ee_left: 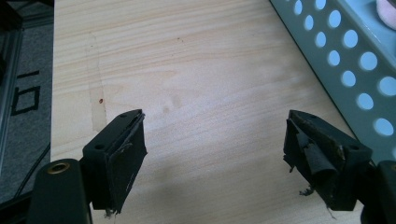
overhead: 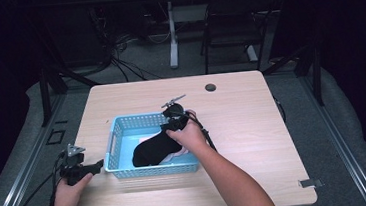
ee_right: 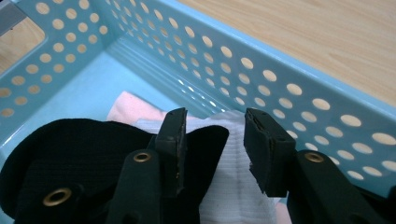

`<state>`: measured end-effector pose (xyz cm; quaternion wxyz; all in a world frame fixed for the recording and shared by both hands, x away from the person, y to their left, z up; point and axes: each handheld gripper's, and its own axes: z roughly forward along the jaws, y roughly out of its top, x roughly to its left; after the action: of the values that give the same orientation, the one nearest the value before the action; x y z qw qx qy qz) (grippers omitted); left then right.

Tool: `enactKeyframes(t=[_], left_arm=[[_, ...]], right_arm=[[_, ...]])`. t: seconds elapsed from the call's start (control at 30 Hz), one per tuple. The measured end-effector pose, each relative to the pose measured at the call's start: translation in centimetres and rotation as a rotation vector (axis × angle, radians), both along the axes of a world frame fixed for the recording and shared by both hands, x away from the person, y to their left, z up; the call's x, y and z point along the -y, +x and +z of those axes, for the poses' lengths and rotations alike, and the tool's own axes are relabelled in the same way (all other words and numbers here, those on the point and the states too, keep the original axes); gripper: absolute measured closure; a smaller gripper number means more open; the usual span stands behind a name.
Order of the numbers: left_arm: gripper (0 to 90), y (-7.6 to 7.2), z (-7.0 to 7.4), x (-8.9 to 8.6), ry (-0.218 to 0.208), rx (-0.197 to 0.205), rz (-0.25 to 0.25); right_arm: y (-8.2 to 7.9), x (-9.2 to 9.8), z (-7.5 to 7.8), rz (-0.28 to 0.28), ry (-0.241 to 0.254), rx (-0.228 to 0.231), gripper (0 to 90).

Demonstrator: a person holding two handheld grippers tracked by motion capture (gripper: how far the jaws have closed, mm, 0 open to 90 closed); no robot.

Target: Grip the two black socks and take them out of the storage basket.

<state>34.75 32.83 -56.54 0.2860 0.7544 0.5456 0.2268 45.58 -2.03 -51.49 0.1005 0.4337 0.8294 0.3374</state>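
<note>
Your right gripper (ee_right: 212,149) sits inside the perforated light-blue plastic basket (overhead: 122,122), jaws parted, apparently gripping nothing, over the black fabric sock (ee_right: 79,149) and white ribbed cloth (ee_right: 233,186); a pink cloth (ee_right: 126,108) lies at 12 o'clock of them. Your left gripper (ee_left: 215,158), jaws spread wide, hovers over the light wooden table (ee_left: 196,70), basket wall at 2 o'clock.

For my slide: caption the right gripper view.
Open right tongs hover over black, white and pink cloths in blue basket.
</note>
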Motion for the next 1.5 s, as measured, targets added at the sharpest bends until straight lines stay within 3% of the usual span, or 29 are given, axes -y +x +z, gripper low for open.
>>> enactKeyframes(t=[0.27,0.57,0.8,1.03,1.3,1.33,1.5], left_arm=[[20.9,0.0,0.0,0.0,0.002,0.003,0.000],[20.9,0.0,0.0,0.0,0.002,0.002,0.000],[20.9,0.0,0.0,0.0,0.001,0.003,0.000],[20.9,0.0,0.0,0.1,0.004,0.002,0.001],[20.9,0.0,0.0,0.0,0.005,0.000,0.000],[20.9,0.0,0.0,0.1,0.004,0.001,0.001],[20.9,0.0,0.0,0.1,0.005,0.001,0.001]], right_arm=[[0.0,-0.1,-0.1,0.011,-0.008,-0.038,70.6],[-0.5,-0.3,0.3,0.047,-0.018,-0.028,85.4],[-1.5,-0.3,1.5,0.077,0.003,0.022,86.4],[-3.0,-0.2,3.5,0.107,0.067,0.081,86.5],[-4.5,-0.5,6.8,0.155,0.107,0.165,86.5],[-4.8,-0.5,7.7,0.167,0.116,0.191,86.6],[-5.5,-0.5,9.4,0.173,0.137,0.228,86.6]])
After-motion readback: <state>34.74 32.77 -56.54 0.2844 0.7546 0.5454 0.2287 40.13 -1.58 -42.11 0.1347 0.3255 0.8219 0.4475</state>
